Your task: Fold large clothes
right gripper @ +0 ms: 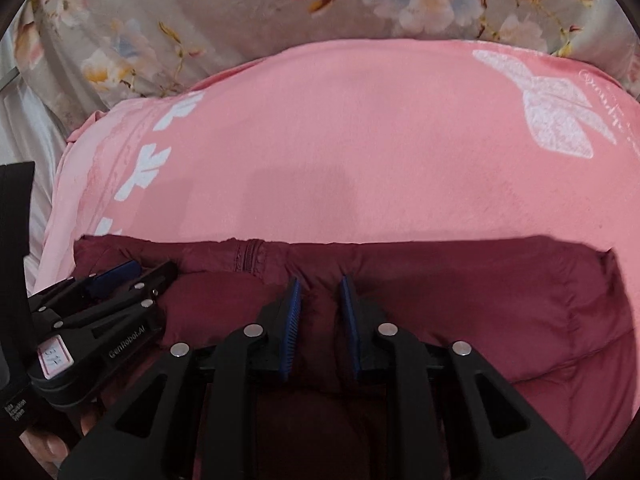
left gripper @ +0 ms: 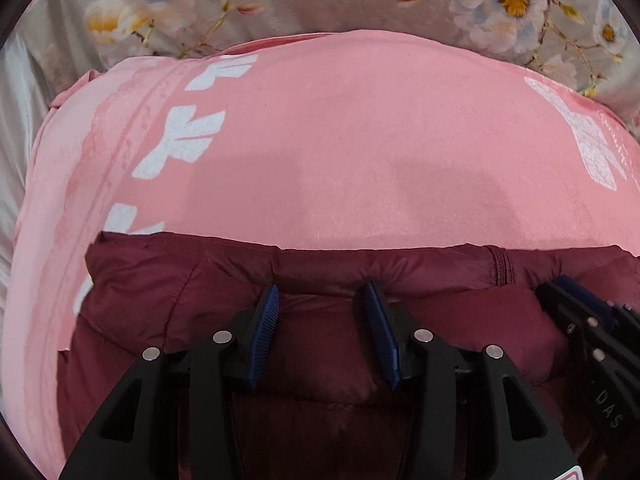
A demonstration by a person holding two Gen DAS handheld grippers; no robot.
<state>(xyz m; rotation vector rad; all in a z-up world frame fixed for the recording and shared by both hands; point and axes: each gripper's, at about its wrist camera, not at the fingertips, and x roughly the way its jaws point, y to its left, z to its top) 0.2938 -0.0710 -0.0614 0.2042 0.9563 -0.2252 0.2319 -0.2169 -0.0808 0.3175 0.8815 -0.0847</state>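
Both grippers, left (left gripper: 323, 300) and right (right gripper: 319, 294), stand apart over maroon jacket (left gripper: 320, 344), its lower part hidden

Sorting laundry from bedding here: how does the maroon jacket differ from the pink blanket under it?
The maroon jacket is puffy, quilted and plain; the pink blanket is flat, fuzzy and printed with white motifs. The jacket lies on top, covering only the blanket's near part. Both are soft fabric.

The padded maroon jacket (left gripper: 340, 344) ran under the claws and off both views' lower edges.
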